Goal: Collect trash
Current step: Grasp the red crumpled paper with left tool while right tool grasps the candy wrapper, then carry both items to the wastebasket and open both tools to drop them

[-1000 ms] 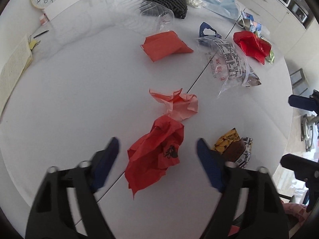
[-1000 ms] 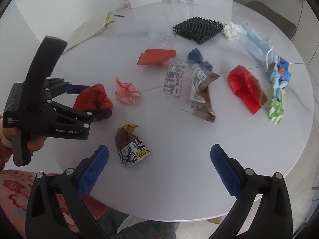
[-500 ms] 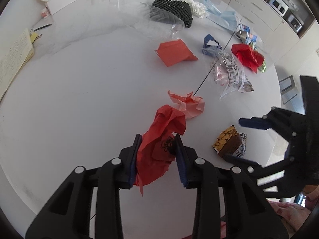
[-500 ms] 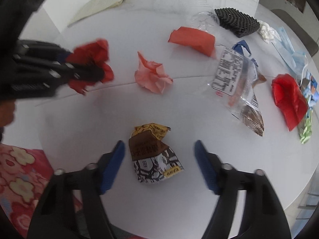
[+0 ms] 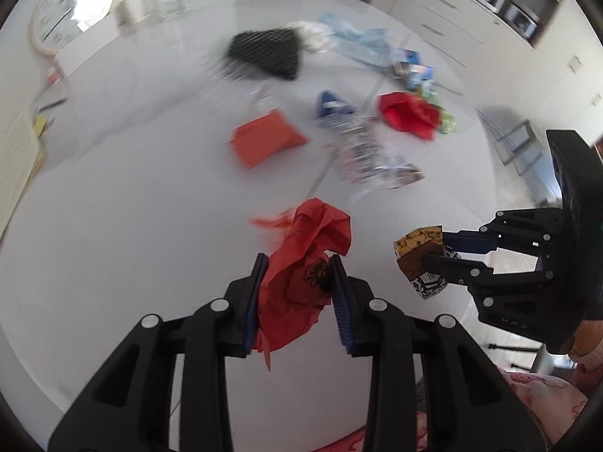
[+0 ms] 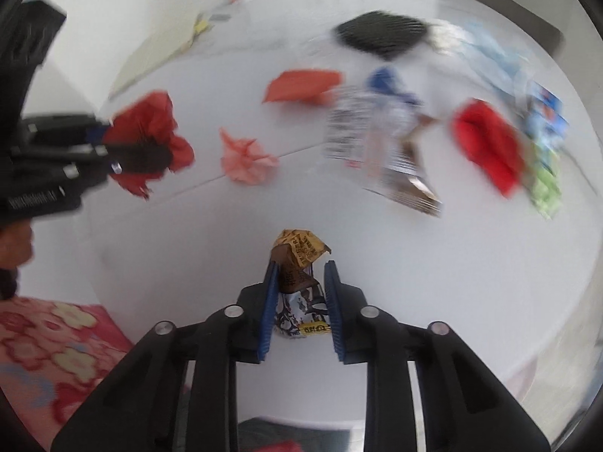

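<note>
Two grippers, each pinching one piece of trash. Left gripper (image 5: pixel 297 293): blue pads pressed on a crumpled red paper (image 5: pixel 305 260) at lower centre of the left wrist view; the paper's long axis runs up and slightly right out of the jaws, its tail hanging below them. Right gripper (image 6: pixel 299 303): its jaws have just been closing and now clamp a brown-and-yellow snack wrapper (image 6: pixel 297 263) at lower centre of the right wrist view; the wrapper stands lengthwise between the pads, yellow end pointing up past the fingertips.

On the white surface (image 6: pixel 433 263) beyond, somewhat blurred: one pink crumpled paper (image 6: pixel 247 160) just left of centre; one orange-red folded paper (image 6: pixel 301 84) above it; one clear printed bag (image 6: pixel 373 143) at right of centre; one blue scrap (image 6: pixel 386 79) at its upper end; one bright red wad (image 6: pixel 490 147) at right; one black mesh piece (image 6: pixel 380 34) at top.
</note>
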`<state>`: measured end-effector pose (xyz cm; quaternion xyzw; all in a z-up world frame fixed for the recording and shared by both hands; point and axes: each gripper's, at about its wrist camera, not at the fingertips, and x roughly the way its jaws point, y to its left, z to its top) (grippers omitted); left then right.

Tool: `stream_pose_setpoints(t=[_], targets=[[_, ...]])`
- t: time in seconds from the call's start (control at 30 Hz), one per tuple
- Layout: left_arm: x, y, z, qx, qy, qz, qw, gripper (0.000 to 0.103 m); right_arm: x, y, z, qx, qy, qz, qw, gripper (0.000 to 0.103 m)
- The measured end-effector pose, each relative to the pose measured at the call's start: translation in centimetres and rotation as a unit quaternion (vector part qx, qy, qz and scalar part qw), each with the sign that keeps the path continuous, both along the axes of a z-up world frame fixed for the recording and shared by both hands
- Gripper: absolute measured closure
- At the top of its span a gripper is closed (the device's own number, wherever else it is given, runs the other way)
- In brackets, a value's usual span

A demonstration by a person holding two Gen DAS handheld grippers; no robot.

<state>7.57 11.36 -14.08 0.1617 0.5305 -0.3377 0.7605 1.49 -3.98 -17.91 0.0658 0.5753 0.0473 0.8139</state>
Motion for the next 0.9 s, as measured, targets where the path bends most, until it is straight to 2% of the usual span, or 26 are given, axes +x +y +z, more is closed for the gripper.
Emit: stream_pose_setpoints(t=[0.1,0.2,0.33,0.43,0.53,0.6,0.67,0.77,0.9], targets=[[-1.6,-3.8,1.2,-0.015,0.005,-0.047,0.9988,0.071,-3.7,-4.0,2.5,-0.012,-0.016,-0.058,0.998,0.079],[-4.3,-8.7,2.4,-0.034,0.004,-0.104,0.9940,0.071,-8.0,-8.2,3.8,-0.031,-0.020,-0.114,0.993,0.079],[-8.1,-15.6,3.0,-0.051,0.004,-0.169,0.9843,0.071,-12.7,-14.4,3.8,-0.049,-0.009,-0.175,0.983,0.079],[-9.3,-18.9,2.6,-0.038,-0.003,-0.174,0.9840,0.071,-14.8,-17.1,3.9,-0.051,-0.014,-0.182,0.982,0.079],[-8.8,-18.8,2.7,-0.049,0.020,-0.145,0.9880,0.071,-14.5,-17.4,4.8,-0.050,-0.029,-0.156,0.986,0.078],[-8.4,-18.0,3.0,-0.051,0.024,-0.122,0.9910,0.071,-14.0,-16.9,4.8,-0.043,-0.034,-0.141,0.989,0.073],[-8.0,-17.6,2.9,-0.047,0.017,-0.107,0.9930,0.071,-13.0,-16.3,4.3,-0.034,-0.037,-0.130,0.990,0.050],[-7.1,-16.3,3.2,-0.043,0.011,-0.092,0.9948,0.071,-11.5,-15.0,4.1,-0.019,-0.050,-0.124,0.991,0.026],[-5.7,-14.1,3.5,-0.039,0.010,-0.084,0.9956,0.071,-9.3,-12.1,3.5,0.000,-0.054,-0.137,0.989,0.013]])
